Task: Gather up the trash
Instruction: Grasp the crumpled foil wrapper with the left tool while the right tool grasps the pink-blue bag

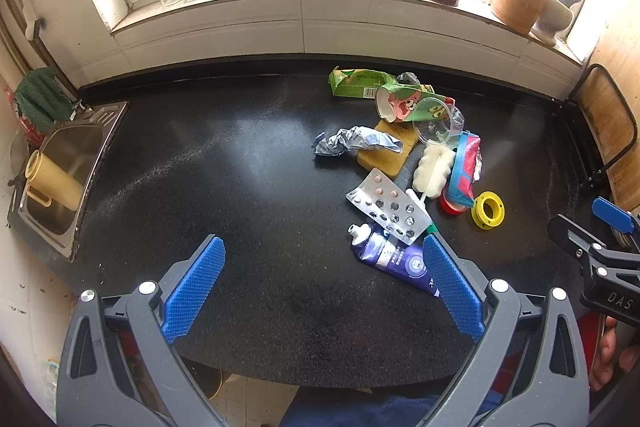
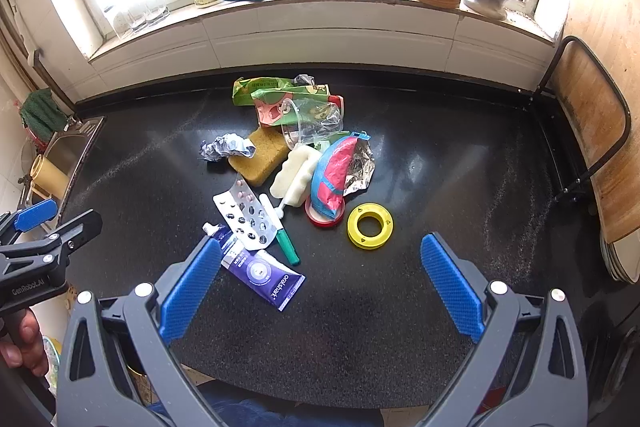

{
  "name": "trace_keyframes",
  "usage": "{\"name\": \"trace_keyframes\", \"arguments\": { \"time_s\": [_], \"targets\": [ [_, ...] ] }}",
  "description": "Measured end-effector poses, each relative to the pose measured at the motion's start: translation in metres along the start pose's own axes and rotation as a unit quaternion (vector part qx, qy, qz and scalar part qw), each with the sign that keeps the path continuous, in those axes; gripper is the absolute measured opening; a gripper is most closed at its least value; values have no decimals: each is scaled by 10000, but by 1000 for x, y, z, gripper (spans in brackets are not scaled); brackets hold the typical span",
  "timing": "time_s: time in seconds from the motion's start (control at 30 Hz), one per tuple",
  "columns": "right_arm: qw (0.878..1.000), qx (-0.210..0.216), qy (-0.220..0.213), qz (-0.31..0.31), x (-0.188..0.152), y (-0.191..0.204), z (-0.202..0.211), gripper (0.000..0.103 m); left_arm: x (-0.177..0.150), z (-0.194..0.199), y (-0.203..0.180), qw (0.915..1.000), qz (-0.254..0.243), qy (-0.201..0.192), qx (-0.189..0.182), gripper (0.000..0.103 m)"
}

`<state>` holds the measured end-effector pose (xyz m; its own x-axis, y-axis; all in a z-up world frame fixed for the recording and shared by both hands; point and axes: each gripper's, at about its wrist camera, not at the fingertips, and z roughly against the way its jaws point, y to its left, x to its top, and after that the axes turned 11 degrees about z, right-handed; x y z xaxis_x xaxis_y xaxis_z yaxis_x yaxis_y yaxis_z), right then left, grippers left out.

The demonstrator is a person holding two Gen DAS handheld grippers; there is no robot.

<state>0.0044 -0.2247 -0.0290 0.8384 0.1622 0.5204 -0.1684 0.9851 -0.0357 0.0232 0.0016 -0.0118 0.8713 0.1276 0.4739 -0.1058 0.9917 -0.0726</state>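
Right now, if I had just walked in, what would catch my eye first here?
Probably the heap of rubbish in the middle of the dark countertop: a yellow ring at its right edge, a purple tube nearest you, and a blister pack lying partly on it. Then the two open blue-padded grippers, the left gripper and the right gripper, low in front of the pile, holding nothing.
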Motion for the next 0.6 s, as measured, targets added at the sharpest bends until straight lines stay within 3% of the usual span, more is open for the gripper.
{"name": "trace_keyframes", "arguments": {
  "time_s": [0.2,0.4,0.5,0.6],
  "targets": [
    [10000,32,26,5,6,-4,-8,97,4,-9,-2,10000,-44,58,-18,96],
    [9998,195,-2,-49,11,-16,-26,97,9,-30,-2,9993,-213,95,-308,96],
    [9994,311,1,-144,13,-28,-43,97,13,-51,-4,9971,-624,-27,-430,96],
    [9990,399,106,-182,15,-39,-68,97,22,-86,-9,9898,-1311,0,-566,96]
  ]
}}
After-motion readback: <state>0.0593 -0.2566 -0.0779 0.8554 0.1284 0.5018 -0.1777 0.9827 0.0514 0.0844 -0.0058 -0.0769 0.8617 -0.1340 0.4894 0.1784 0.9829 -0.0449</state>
